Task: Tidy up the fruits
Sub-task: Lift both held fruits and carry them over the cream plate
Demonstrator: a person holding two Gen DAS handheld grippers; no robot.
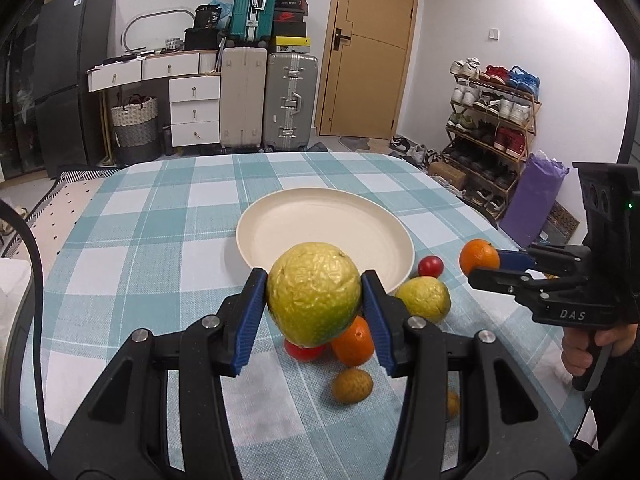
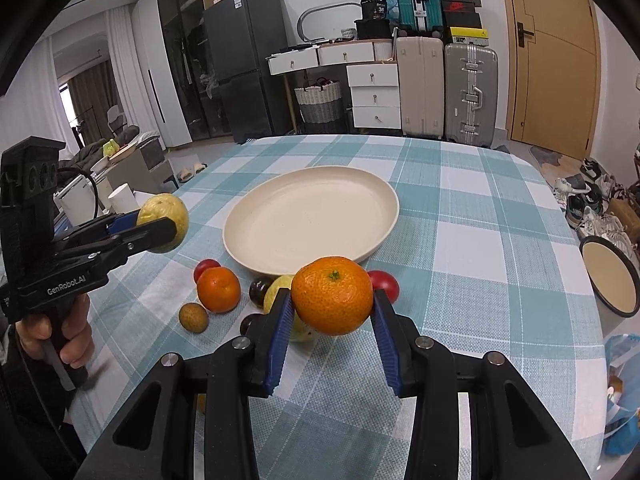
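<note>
My left gripper (image 1: 314,300) is shut on a large yellow-green guava (image 1: 314,292) and holds it above the table, just short of the cream plate (image 1: 320,224). It also shows in the right wrist view (image 2: 160,228) at the left. My right gripper (image 2: 332,312) is shut on an orange mandarin (image 2: 332,294), lifted near the plate's (image 2: 312,216) front rim. On the cloth lie a second guava (image 1: 424,298), another mandarin (image 2: 219,289), red tomatoes (image 1: 430,266) (image 2: 386,282), dark plums (image 2: 259,288) and a small brown longan (image 2: 193,317).
The table (image 1: 160,240) wears a teal checked cloth. A cream enamel bowl (image 2: 610,280) sits at its right edge. Suitcases, drawers and a shoe rack (image 1: 492,132) stand beyond the table.
</note>
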